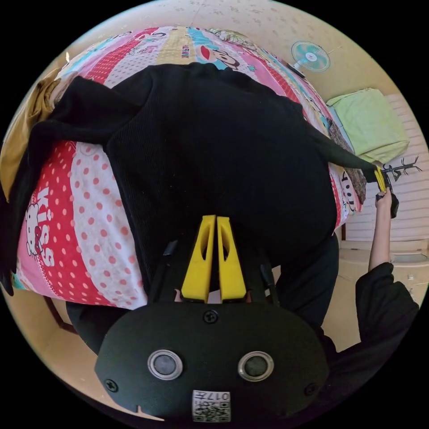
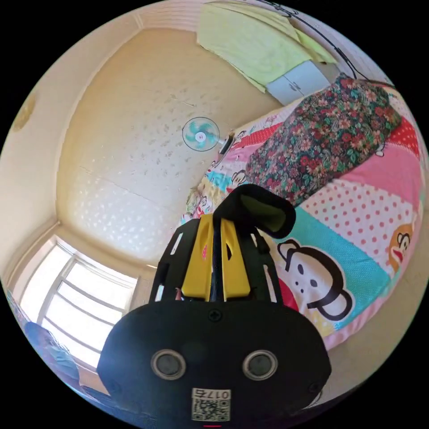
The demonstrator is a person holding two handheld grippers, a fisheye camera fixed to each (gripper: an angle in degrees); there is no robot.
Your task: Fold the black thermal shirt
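A bed [image 1: 85,232] has a bright cover with pink, red and white dotted stripes and cartoon monkey pictures. A flowery cloth [image 2: 321,138] lies on the bed cover, near the far end. A small blue fan [image 1: 310,56] hangs on the pale yellow wall [image 2: 125,147]. A light green cloth [image 1: 368,123] hangs up high by the wall, past the end of the bed. A yellow-brown cloth [image 1: 22,134] lies at one edge of the bed. A black coat stand [image 1: 404,168] is by the white slatted wall. A big window [image 2: 76,308] lets in bright light.
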